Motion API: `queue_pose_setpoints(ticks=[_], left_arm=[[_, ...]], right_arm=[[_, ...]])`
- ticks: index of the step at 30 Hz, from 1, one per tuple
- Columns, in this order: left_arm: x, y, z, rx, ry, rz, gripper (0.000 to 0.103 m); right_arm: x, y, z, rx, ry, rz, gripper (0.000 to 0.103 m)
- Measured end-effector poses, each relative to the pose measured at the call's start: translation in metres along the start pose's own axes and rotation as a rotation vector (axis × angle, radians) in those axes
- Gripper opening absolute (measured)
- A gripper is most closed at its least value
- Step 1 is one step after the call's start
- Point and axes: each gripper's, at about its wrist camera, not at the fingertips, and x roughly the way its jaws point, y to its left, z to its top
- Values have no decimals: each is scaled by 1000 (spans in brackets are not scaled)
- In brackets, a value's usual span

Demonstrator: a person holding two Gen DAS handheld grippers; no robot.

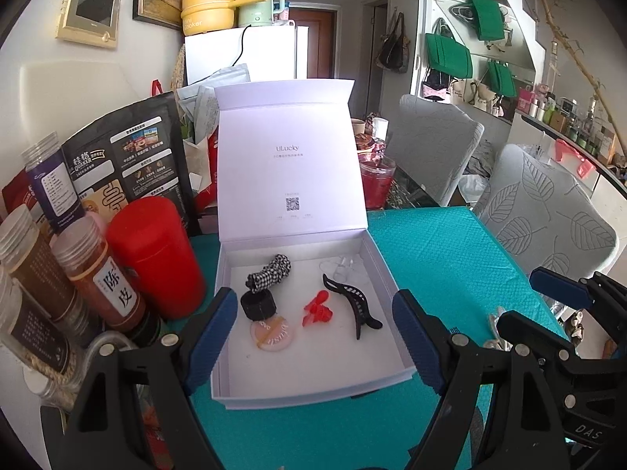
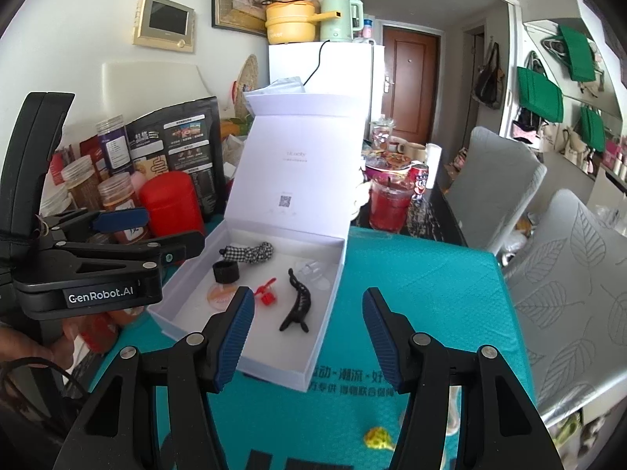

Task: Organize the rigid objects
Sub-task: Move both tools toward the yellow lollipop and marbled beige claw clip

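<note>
box (image 1: 388, 274) open on mat, ahead of both | left gripper (image 1: 315, 337) apart, empty, nearer | right gripper (image 2: 307, 337) apart, empty | yellow bit (image 2: 378, 438) below right jaws

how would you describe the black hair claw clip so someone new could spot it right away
Find the open white box on the teal table cover, its lid standing upright. The black hair claw clip lies on the box floor towards the right, beside a small red clip. It alone is long, curved and toothed; the other black piece is a short ring.
</note>
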Motion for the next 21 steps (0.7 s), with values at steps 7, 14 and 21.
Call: queue_pose_setpoints(ticks=[7, 14, 21], left_arm=[[-17, -15, -22, 12, 4, -17, 82], [-25, -33, -46, 34, 23, -43, 82], [-25, -55, -67, 45, 49, -79, 82]], right_arm=[[-22, 0, -25, 13, 2, -5, 58], [-42, -6, -52, 50, 2, -22, 58], [-58, -22, -83, 109, 20, -49, 58]])
